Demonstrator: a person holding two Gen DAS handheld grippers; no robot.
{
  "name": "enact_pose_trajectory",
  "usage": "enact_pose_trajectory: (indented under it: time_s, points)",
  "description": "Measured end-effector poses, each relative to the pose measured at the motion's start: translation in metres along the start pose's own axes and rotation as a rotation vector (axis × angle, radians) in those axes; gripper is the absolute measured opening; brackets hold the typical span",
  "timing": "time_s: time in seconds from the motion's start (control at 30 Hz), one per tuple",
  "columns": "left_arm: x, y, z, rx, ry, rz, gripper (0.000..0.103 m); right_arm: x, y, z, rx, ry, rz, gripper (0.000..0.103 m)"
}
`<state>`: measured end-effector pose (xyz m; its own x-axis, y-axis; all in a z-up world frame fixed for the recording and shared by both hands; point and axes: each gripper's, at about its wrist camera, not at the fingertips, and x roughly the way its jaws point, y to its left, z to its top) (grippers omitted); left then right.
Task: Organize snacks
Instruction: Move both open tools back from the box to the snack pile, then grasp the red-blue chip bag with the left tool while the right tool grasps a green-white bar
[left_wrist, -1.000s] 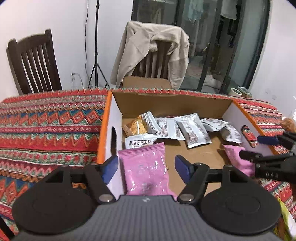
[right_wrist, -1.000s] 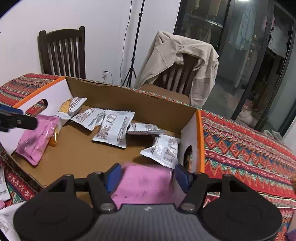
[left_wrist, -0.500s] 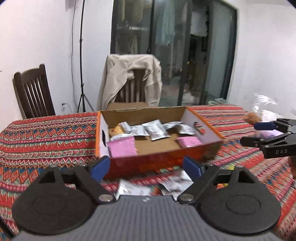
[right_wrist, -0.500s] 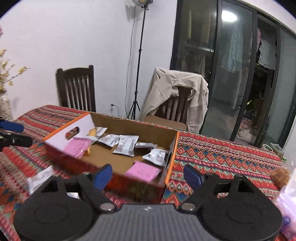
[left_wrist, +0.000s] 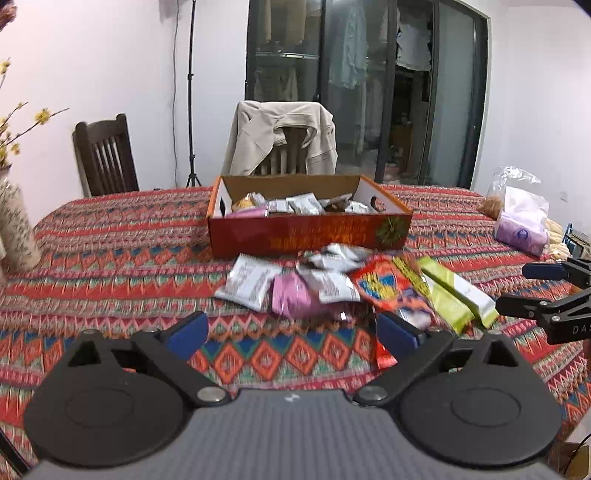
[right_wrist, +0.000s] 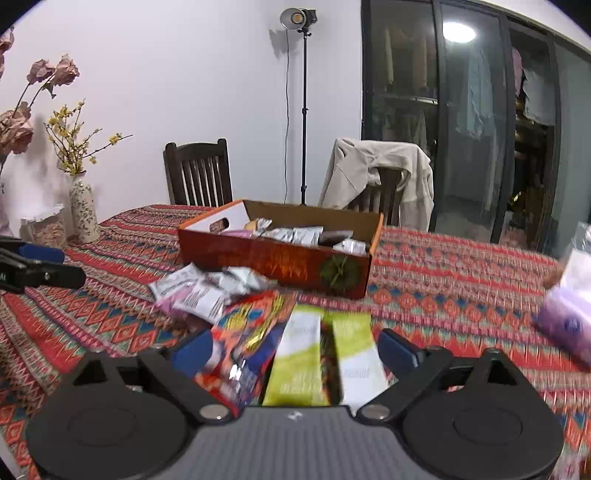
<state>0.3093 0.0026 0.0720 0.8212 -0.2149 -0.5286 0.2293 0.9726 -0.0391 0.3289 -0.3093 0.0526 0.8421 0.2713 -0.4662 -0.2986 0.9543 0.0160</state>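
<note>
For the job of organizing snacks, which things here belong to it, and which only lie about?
Belong to the job:
- cardboard box with packets inside
- loose snack packets in front of it
- two green bars
- red-orange bag

Only lying about:
- flower vase
- jacket on a chair
- plastic bag at the table's right edge

White letters "DAS" are showing on the black arm of the right gripper (left_wrist: 532, 290) at the left wrist view's right edge, partly cut off. Print on the silver foil snack packets (left_wrist: 247, 282) and the red cardboard box (left_wrist: 310, 232) is blurring, not reading.
</note>
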Motion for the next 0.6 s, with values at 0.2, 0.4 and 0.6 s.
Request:
enact_pose_trajectory:
  time_s: [0.2,0.4,0.6]
  points:
    - [-0.019,-0.003,-0.028,-0.020,0.035,0.008,0.100,-0.030,0.011,-0.028,0.012,0.011,-0.019,0.097]
    - [-0.027,0.003,-0.049,-0.038,0.067,0.005,0.100,-0.045,0.024,-0.048,0.041,0.038,-0.015,0.097]
    - [-0.025,0.011,-0.055,-0.067,0.079,0.006,0.100,-0.046,0.039,-0.059,0.039,0.074,-0.019,0.097]
